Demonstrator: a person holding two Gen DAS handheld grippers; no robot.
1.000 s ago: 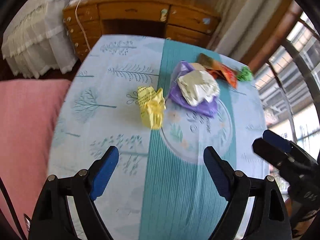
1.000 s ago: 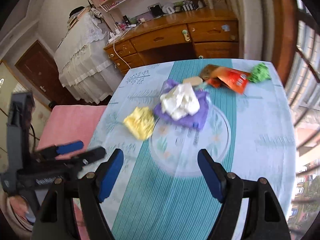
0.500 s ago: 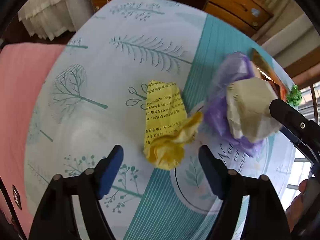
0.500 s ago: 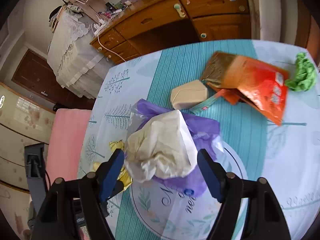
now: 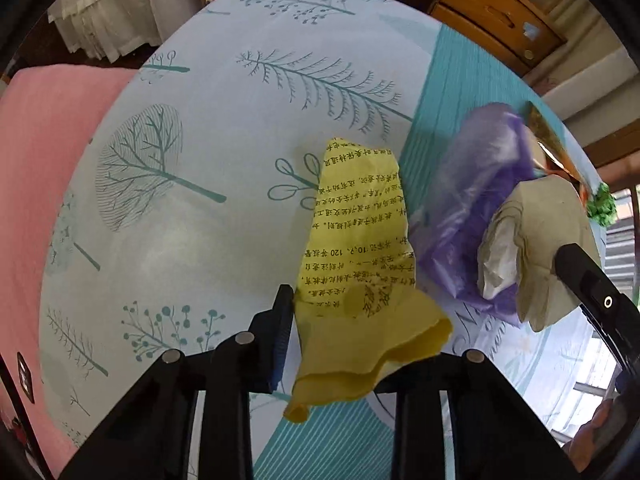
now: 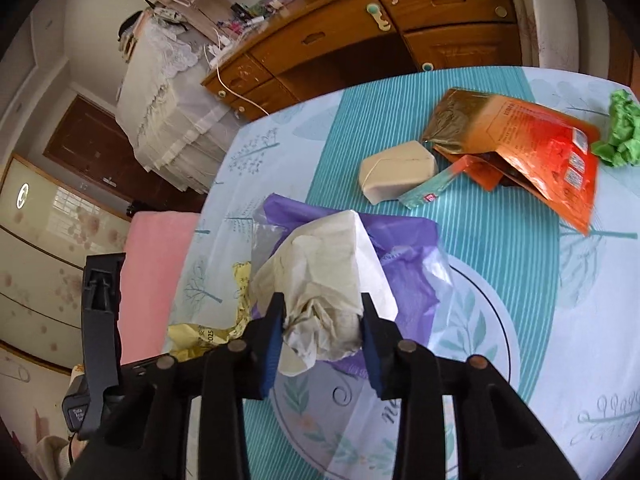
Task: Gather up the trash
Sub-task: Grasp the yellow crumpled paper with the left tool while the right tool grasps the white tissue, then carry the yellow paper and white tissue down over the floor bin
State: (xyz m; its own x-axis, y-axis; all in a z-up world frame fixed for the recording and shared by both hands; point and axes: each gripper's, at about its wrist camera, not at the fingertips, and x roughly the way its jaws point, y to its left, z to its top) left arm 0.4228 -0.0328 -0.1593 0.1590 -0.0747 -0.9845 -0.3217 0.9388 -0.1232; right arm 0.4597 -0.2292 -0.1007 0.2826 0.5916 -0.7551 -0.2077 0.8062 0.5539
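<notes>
Both grippers newly lowered — yellow paper [image 5: 356,264] inside left gripper [image 5: 344,344].

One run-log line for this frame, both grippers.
left gripper: just closed on yellow paper | right gripper: just closed on white crumpled paper atop purple bag | tablecloth: wrappers remain

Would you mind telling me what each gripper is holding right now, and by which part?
Left gripper pinches the yellow printed paper at its crumpled near end; right gripper clamps the white crumpled paper at its near end.
</notes>
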